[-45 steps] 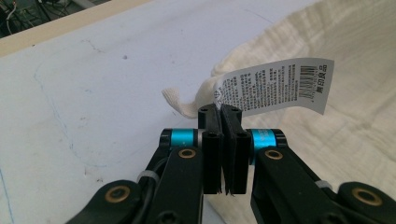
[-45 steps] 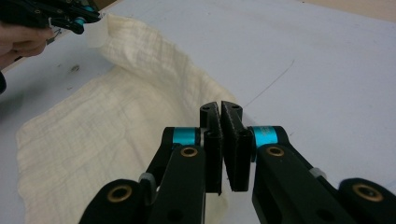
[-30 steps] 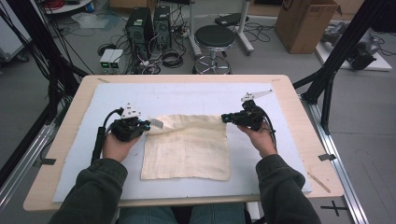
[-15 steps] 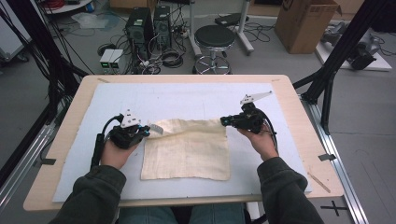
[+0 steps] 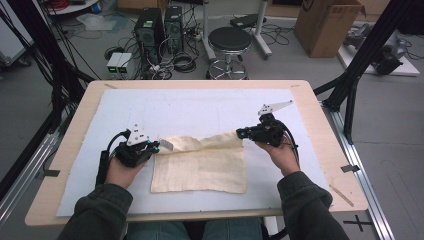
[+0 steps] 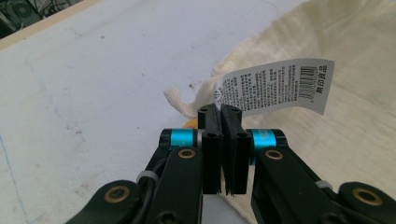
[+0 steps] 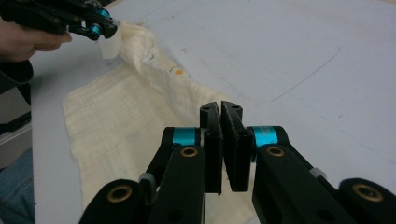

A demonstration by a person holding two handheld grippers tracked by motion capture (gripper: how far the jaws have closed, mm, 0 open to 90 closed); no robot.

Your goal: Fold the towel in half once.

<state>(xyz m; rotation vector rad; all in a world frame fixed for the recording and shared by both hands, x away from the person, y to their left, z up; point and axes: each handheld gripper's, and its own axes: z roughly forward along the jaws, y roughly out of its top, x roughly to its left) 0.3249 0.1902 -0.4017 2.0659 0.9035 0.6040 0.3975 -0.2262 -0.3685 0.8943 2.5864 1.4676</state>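
Observation:
A cream cloth [image 5: 200, 167] lies on the white mat [image 5: 210, 107], its far edge lifted into a ridge between my two grippers. My left gripper [image 5: 157, 146] is shut on the cloth's far left corner. In the left gripper view the jaws [image 6: 219, 112] are pressed together at the cloth [image 6: 355, 70], where a white printed label [image 6: 275, 86] sticks out. My right gripper [image 5: 239, 133] is shut on the far right corner. The right gripper view has the closed jaws [image 7: 220, 109] over the cloth [image 7: 121, 121], with the left gripper [image 7: 109, 28] farther off.
The mat covers most of a wooden table [image 5: 320, 115]. On the floor beyond the far edge stand a black stool [image 5: 230, 40], computer cases [image 5: 157, 25] with cables, and a cardboard box [image 5: 327, 25]. Black frame posts [image 5: 360, 65] rise at both sides.
My left gripper has drawn the cloth's left corner toward the near edge of the table. The right gripper has stayed in place.

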